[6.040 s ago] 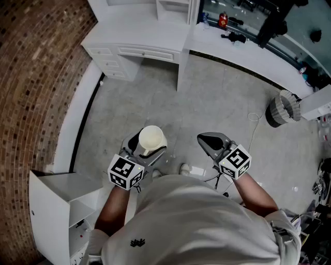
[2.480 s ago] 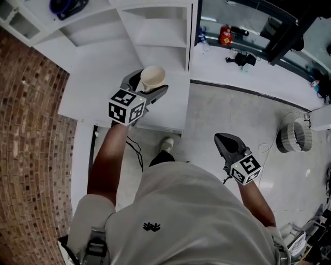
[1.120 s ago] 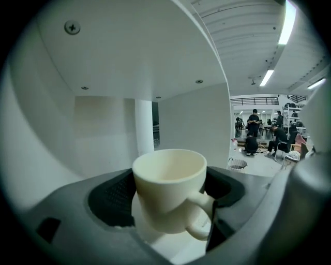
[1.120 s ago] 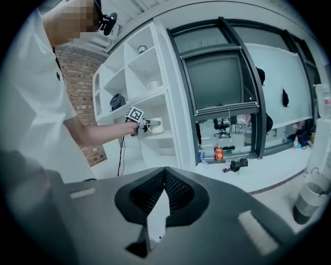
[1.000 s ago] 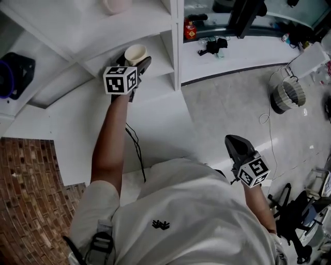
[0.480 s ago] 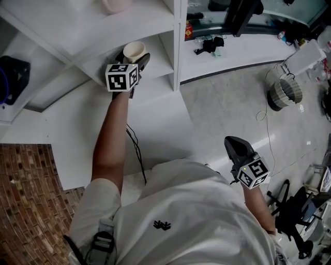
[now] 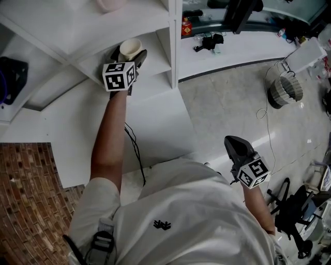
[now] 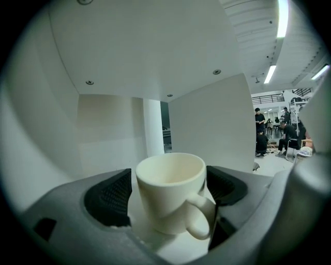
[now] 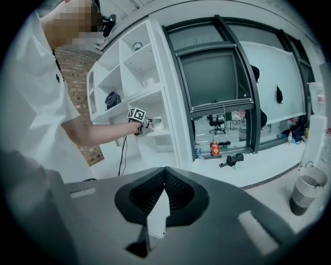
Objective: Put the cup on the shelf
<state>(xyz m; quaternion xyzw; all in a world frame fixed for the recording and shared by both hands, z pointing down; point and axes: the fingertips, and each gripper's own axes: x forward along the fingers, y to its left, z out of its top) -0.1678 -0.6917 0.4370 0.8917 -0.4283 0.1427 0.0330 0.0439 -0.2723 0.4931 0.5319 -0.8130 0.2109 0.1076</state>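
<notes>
Left gripper [image 7: 129, 56] reaches into a compartment of the white shelf [image 7: 156, 58], jaws spread wide and opening. The cup [image 8: 166, 194] stands upright between them on the shelf board, cream, handle turned toward the camera and to the right. The ribbed pads [image 8: 109, 199] sit just beside its walls; no firm press shows. From the head view only the cup's rim is seen, the rest covered by the jaws and the marker cube [image 7: 119, 76]. The cube carries black-and-white square patterns, no words. Right gripper [image 7: 234, 142] is held low at the person's side, over the floor and well apart from the shelf, its jaws closed together on nothing. Red bottle [image 7: 186, 27] on the counter has a label too small to read. The shirt [image 7: 181, 217] bears a small dark emblem, no legible writing. A pale object [image 7: 108, 4] on the shelf above is cut off by the top edge; a dark object [image 7: 10, 72] in a left compartment is cut by the frame edge, and I cannot tell what it is. People [image 8: 282, 135] in the far background of the left gripper view are tiny and indistinct.
</notes>
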